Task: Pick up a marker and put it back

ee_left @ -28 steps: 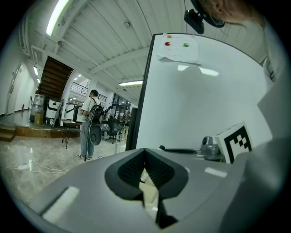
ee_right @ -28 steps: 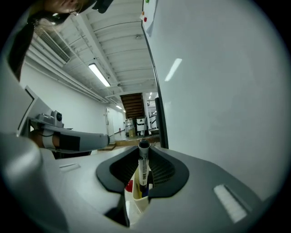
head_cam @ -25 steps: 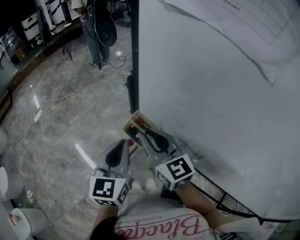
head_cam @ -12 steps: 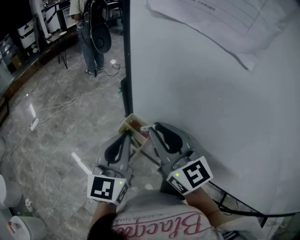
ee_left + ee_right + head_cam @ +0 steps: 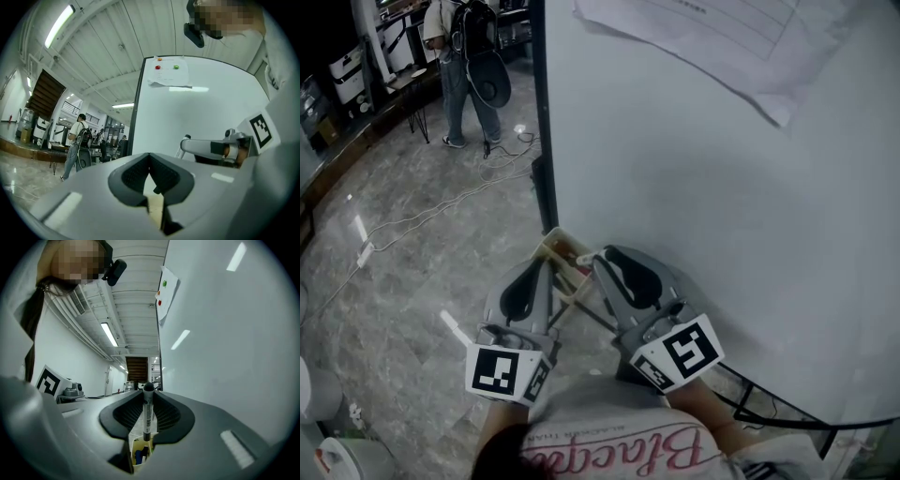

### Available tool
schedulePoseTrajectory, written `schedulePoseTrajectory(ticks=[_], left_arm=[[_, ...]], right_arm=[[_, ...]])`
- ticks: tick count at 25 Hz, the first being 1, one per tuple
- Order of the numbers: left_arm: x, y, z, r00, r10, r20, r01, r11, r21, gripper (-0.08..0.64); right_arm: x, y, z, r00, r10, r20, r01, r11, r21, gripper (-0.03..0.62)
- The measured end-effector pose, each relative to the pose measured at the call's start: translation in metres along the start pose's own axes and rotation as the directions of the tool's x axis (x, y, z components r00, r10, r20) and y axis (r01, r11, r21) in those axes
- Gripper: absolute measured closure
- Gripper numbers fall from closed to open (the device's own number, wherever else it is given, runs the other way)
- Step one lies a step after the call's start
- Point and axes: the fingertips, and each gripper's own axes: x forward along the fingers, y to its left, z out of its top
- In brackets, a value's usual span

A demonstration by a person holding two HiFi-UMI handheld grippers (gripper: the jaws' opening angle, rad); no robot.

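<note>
A white marker [image 5: 148, 417] with a black cap stands upright between my right gripper's [image 5: 148, 401] jaws, which are shut on its barrel. Below it lies an open cream marker box [image 5: 139, 452] with blue markers inside. In the head view the box [image 5: 555, 246] hangs at the whiteboard's lower left corner. My right gripper [image 5: 605, 264] hovers just right of the box, close to the board. My left gripper [image 5: 530, 277] is beside the box on its left, and its jaws meet at the tips with nothing between them [image 5: 150, 159].
The whiteboard [image 5: 722, 206] fills the right side, with a paper sheet [image 5: 722, 37] pinned near its top. A person [image 5: 464, 66] stands far off on the marble floor, where a white cable [image 5: 422, 214] trails. A black wire frame [image 5: 769, 412] runs under the board.
My right gripper has come up and back from the box with the marker in it. The left gripper has moved slightly left. The head view has tilted upward.
</note>
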Motion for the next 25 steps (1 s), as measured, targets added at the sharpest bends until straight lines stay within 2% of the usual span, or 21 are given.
schedulePoseTrajectory(ticks=[7,14,20,25], left_arm=[[-0.006,0.009,-0.001,1.000,0.017,-0.004,-0.017,1.000,-0.006,0.560],[-0.011,0.015,-0.006,0.999,0.024,-0.026,-0.024,1.000,-0.007,0.560],[-0.013,0.015,-0.013,0.999,0.016,-0.050,-0.017,1.000,-0.017,0.560],[-0.013,0.016,-0.013,0.999,-0.001,-0.045,-0.001,0.998,-0.063,0.560]], right_arm=[[0.018,0.006,-0.044,0.994,0.021,-0.106,-0.014,0.998,0.068,0.522],[0.046,0.011,-0.105,0.971,0.030,-0.236,-0.003,0.993,0.116,0.522],[0.049,0.016,-0.128,0.952,0.037,-0.304,0.001,0.992,0.123,0.522],[0.042,0.011,-0.131,0.948,0.026,-0.318,0.018,0.991,0.135,0.517]])
